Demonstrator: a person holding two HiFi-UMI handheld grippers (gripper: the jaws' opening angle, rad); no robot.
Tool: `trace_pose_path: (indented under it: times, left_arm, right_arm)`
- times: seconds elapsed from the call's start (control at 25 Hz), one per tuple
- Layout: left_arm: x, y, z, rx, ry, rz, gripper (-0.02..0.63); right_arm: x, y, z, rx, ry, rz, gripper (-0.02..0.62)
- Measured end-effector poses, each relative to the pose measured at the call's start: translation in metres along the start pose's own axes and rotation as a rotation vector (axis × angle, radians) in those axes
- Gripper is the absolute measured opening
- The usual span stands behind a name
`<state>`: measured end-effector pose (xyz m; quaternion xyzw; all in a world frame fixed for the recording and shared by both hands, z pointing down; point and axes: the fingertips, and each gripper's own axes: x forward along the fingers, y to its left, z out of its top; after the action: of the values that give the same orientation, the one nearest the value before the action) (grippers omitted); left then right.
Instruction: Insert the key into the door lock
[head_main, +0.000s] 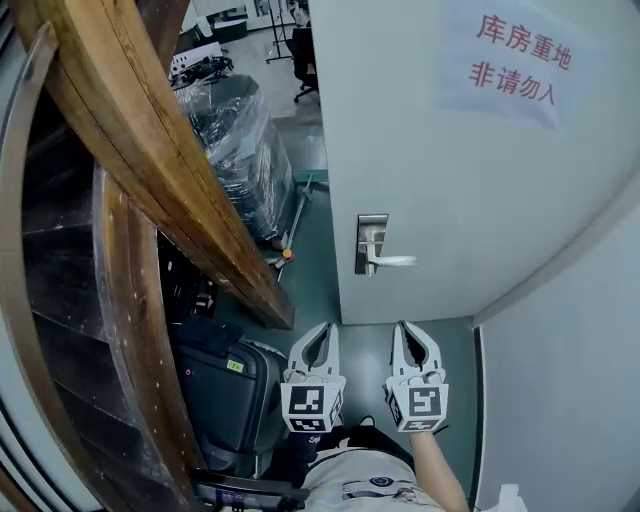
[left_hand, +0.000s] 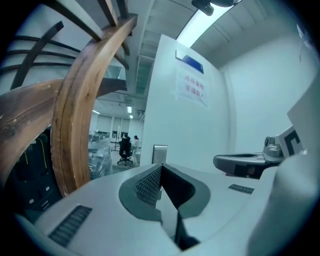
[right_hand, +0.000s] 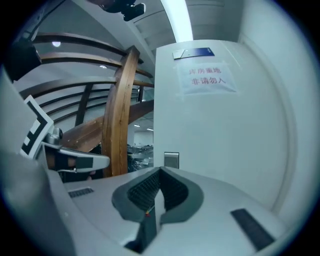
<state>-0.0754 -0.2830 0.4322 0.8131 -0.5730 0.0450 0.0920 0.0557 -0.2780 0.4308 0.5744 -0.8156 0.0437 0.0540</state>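
Note:
A pale door (head_main: 450, 200) stands ahead, with a steel lock plate (head_main: 371, 243) and a lever handle (head_main: 395, 261) near its left edge. Both grippers hang side by side below the handle, well short of the door. My left gripper (head_main: 326, 326) has its tips together and nothing shows in it; in its own view the left gripper (left_hand: 161, 166) points at the lock plate (left_hand: 159, 153). My right gripper (head_main: 403, 326) is also shut. In the right gripper view a tiny red-and-yellow speck sits in the seam of the right gripper (right_hand: 160, 171); I cannot make out a key.
A curved wooden stair beam (head_main: 150, 150) runs along the left. Behind it stands a plastic-wrapped load (head_main: 235, 150), and a black case (head_main: 225, 390) lies by my left side. A paper sign (head_main: 515, 60) hangs on the door. A wall (head_main: 570, 380) closes the right.

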Motion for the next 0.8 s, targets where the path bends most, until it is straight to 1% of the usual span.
trace_pose_path:
  times: [0.12,0.2,0.32,0.52,0.8]
  left_arm:
    - [-0.008,-0.015,0.027,0.024,-0.039,-0.030,0.005]
    - [-0.015,-0.019,0.036,0.044,-0.054,-0.040,0.005]
    - [-0.023,-0.019,0.037,0.054,-0.053,-0.033,0.005]
    - [-0.018,-0.019,0.043,0.061,-0.068,-0.010,0.005]
    - [-0.012,-0.043,0.049,0.089,-0.084,-0.049,0.005]
  right_arm:
    - [-0.020,-0.003,0.024,0.013,-0.028,-0.008,0.008]
    - [-0.027,-0.001,0.036,0.001,-0.052,0.010,0.008]
    - [-0.035,0.001,0.049,-0.010,-0.085,0.050,0.008]
    - [-0.038,-0.011,0.060,0.009,-0.110,0.052,0.008]
    - [-0.042,-0.018,0.065,0.004,-0.125,0.056,0.008]
